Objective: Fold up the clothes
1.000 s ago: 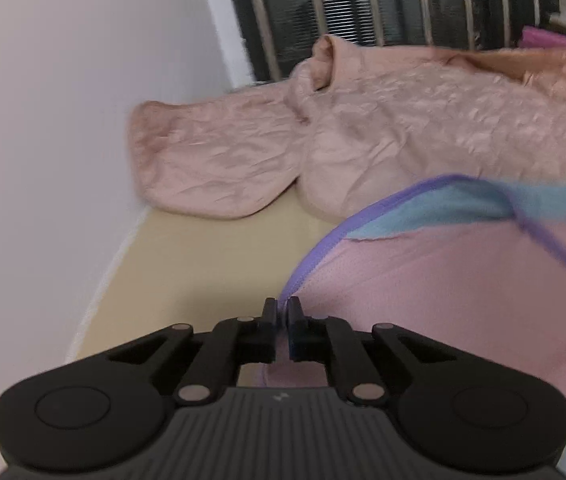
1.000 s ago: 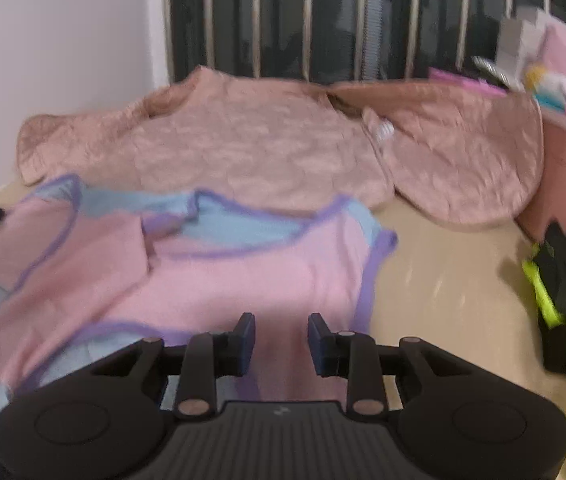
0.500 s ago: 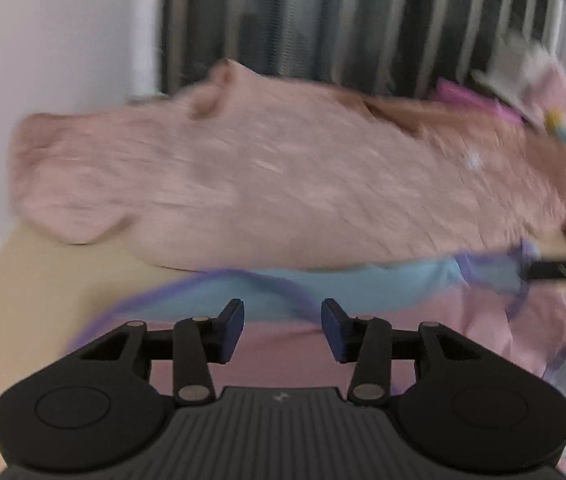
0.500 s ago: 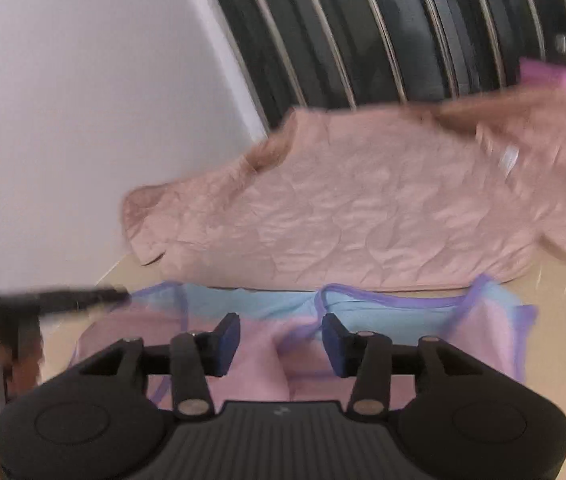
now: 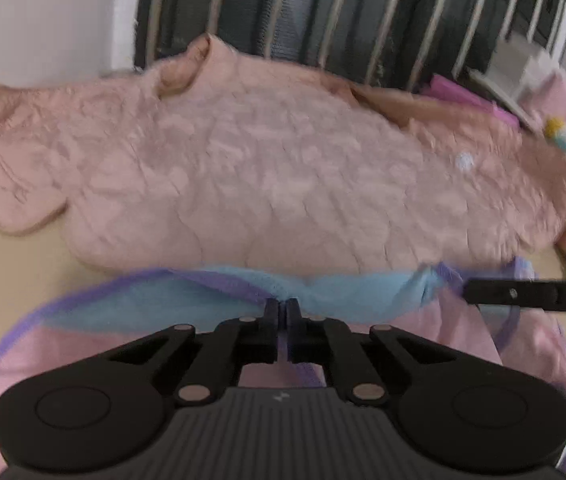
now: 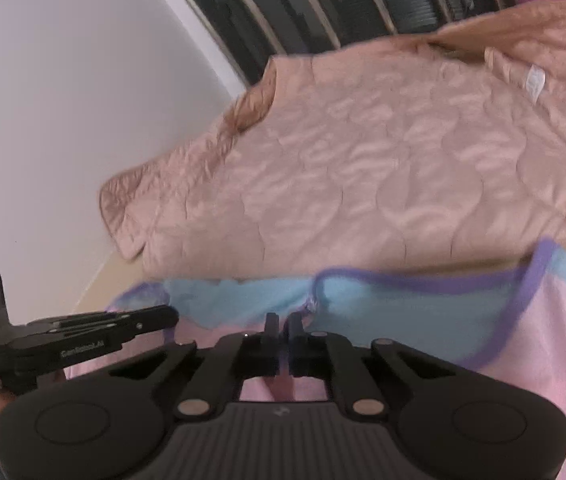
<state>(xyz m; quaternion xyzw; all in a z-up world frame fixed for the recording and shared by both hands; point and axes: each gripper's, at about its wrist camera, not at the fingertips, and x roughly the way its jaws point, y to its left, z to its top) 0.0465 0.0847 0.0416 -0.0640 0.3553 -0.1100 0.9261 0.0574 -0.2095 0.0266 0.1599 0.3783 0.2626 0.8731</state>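
A pink garment [image 5: 63, 356] with a light blue band and purple trim lies on a beige surface [image 5: 15, 276]. My left gripper [image 5: 282, 312] is closing, and its pads pinch the blue band at the garment's far edge. My right gripper [image 6: 282, 322] is closing the same way, with pink and blue fabric caught between its pads. Each gripper shows in the other's view: the right gripper [image 5: 467, 292] at the right edge, the left gripper [image 6: 171, 316] at the lower left. The garment [image 6: 523, 340] spreads to the right under the right gripper.
A quilted peach jacket [image 5: 283, 168] lies spread just beyond the garment, seen too as the jacket [image 6: 383, 168]. Behind it are a dark barred window [image 5: 323, 12] and a white wall [image 6: 63, 100]. Boxes and pink items [image 5: 523, 76] crowd the far right.
Both grippers opened, swung round over the garment toward its far blue edge, and have now shut on that edge. The left one let go of the purple-trimmed corner it held before.
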